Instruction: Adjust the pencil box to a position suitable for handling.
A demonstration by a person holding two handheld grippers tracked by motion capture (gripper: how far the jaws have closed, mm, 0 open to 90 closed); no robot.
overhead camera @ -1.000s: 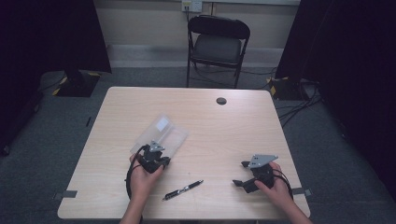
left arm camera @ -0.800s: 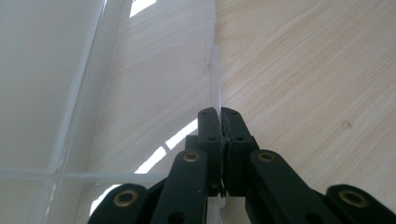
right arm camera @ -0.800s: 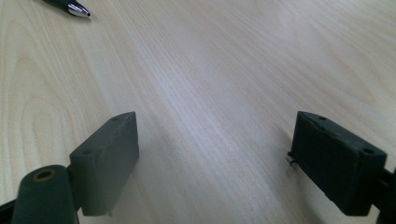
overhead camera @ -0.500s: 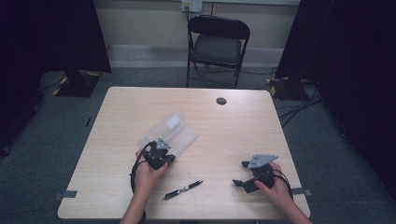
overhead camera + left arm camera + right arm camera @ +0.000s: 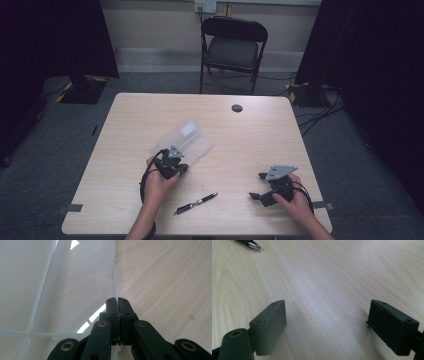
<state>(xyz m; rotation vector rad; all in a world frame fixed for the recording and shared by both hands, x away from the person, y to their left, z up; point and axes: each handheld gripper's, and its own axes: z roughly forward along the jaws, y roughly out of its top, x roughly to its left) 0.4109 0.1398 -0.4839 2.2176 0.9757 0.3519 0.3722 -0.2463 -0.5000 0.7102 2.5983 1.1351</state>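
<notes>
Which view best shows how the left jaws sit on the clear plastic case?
The left gripper view: the left gripper is shut on the thin edge wall of the clear plastic case. The high view shows the whole case lying on the table at that gripper, but not the contact. The right gripper view adds nothing on it.

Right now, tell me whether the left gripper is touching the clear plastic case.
Touching. The left gripper view shows the left gripper with its jaws closed on the thin edge wall of the clear plastic case, no gap between pads and plastic.
</notes>
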